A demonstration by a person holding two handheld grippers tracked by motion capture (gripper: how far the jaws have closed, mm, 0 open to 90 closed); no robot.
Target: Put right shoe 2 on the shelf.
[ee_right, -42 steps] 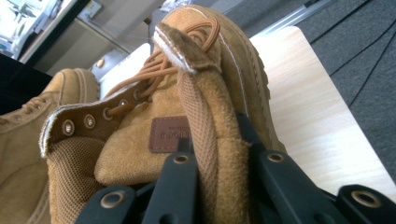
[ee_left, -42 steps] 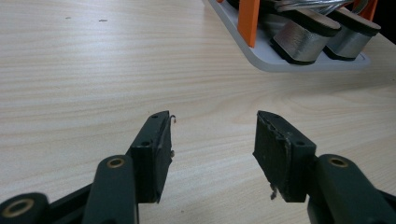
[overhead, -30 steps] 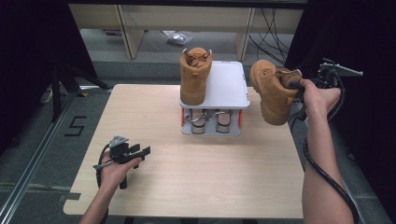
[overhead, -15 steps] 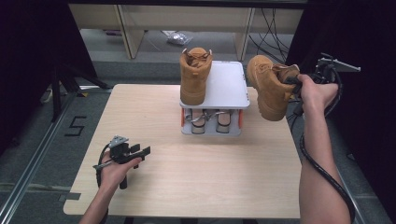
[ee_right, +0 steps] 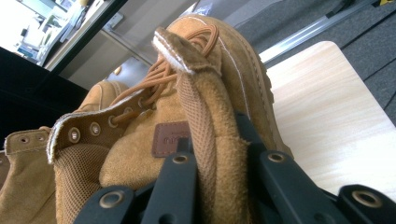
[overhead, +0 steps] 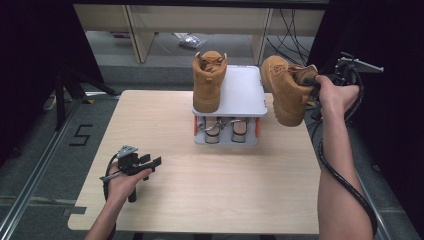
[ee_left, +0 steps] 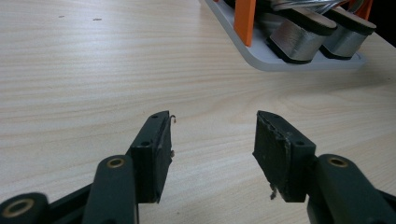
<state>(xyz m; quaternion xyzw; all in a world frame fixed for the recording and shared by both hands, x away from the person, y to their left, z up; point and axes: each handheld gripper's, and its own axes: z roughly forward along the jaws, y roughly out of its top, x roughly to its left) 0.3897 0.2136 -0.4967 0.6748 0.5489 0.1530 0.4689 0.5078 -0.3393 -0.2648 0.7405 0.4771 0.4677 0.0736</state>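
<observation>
Boot [overhead: 285, 92] looks heavy and floppy; right gripper [ee_right: 219, 186] pinches its soft collar. Left gripper [ee_left: 212, 149] is open, empty.

Left tongs [overhead: 152, 162] low, jaws apart; right tongs [overhead: 306, 82] raised, jaws clamped.

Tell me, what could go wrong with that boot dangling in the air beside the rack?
The right gripper pinches only the collar edge of the held boot, so it might slip out. Swung toward the rack, it could knock the other boot off the top. The left gripper rests open, far off, and could not catch it.
</observation>
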